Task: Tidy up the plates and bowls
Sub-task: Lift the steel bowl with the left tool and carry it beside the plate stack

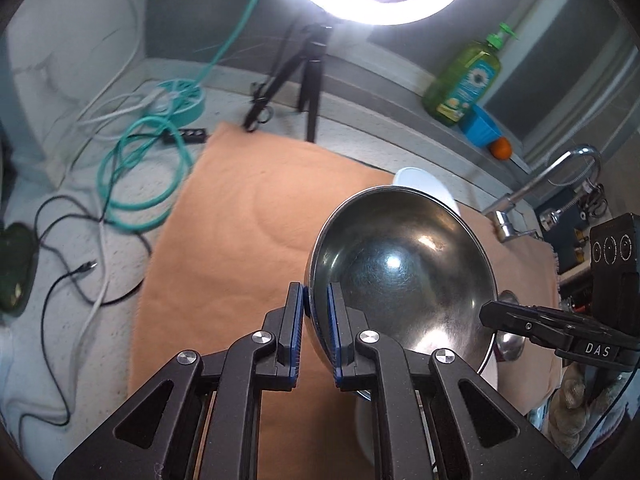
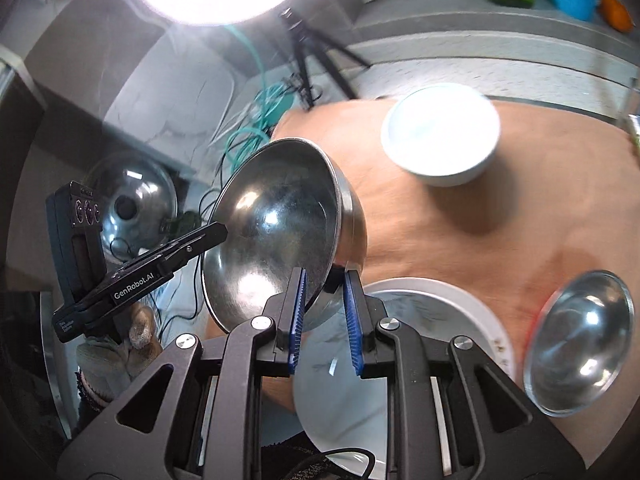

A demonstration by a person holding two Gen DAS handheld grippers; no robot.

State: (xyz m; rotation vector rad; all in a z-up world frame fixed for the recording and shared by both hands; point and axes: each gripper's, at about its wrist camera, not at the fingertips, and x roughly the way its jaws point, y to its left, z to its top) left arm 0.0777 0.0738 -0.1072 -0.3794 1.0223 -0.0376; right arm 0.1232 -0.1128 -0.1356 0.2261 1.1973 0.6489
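Note:
A large steel bowl (image 1: 400, 264) is held tilted above the orange cloth (image 1: 240, 240). My left gripper (image 1: 316, 292) is shut on its near rim. In the right wrist view the same bowl (image 2: 276, 236) hangs tilted, and my right gripper (image 2: 324, 280) has its jaws on either side of the bowl's lower rim, slightly apart. A white bowl (image 2: 440, 132) sits upright at the far side of the cloth. A white marbled plate (image 2: 440, 312) lies under my right gripper. A second steel bowl (image 2: 580, 344) lies on the cloth at the right.
A ring light on a tripod (image 1: 312, 80) stands at the back. Teal and black cables (image 1: 140, 168) lie left of the cloth. A green soap bottle (image 1: 464, 80), a blue cup (image 1: 480, 124), an orange and a tap (image 1: 540, 184) are at the right. A steel lid (image 2: 132, 200) sits left.

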